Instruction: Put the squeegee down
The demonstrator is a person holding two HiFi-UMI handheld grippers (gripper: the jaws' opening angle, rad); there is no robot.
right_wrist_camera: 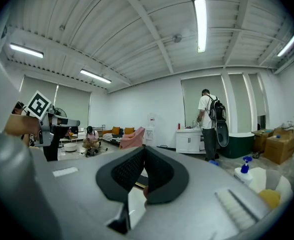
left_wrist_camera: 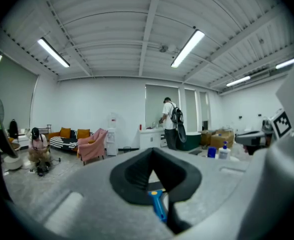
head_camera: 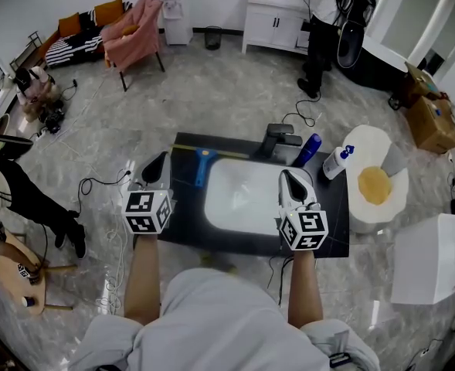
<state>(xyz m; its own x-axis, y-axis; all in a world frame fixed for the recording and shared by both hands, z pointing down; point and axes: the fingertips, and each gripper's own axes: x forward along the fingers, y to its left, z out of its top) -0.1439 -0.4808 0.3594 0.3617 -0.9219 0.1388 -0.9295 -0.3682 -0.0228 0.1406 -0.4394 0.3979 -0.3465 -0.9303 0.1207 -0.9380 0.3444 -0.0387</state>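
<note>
The blue-handled squeegee (head_camera: 203,165) lies flat on the black countertop (head_camera: 182,226), at the back left of the white sink basin (head_camera: 242,195). My left gripper (head_camera: 159,161) hovers just left of it, jaws shut and empty. In the left gripper view the squeegee (left_wrist_camera: 158,204) shows below the closed left gripper (left_wrist_camera: 153,152), apart from it. My right gripper (head_camera: 287,176) hangs over the sink's right edge. In the right gripper view the right gripper (right_wrist_camera: 144,150) has its pads meeting, with nothing between them.
A dark faucet (head_camera: 278,139), a blue bottle (head_camera: 307,150) and a white spray bottle (head_camera: 336,163) stand behind the sink. To the right are a round white stand (head_camera: 364,141) bearing a yellow sponge (head_camera: 375,185), and a white box (head_camera: 436,257). A person (head_camera: 320,29) stands at the far cabinet.
</note>
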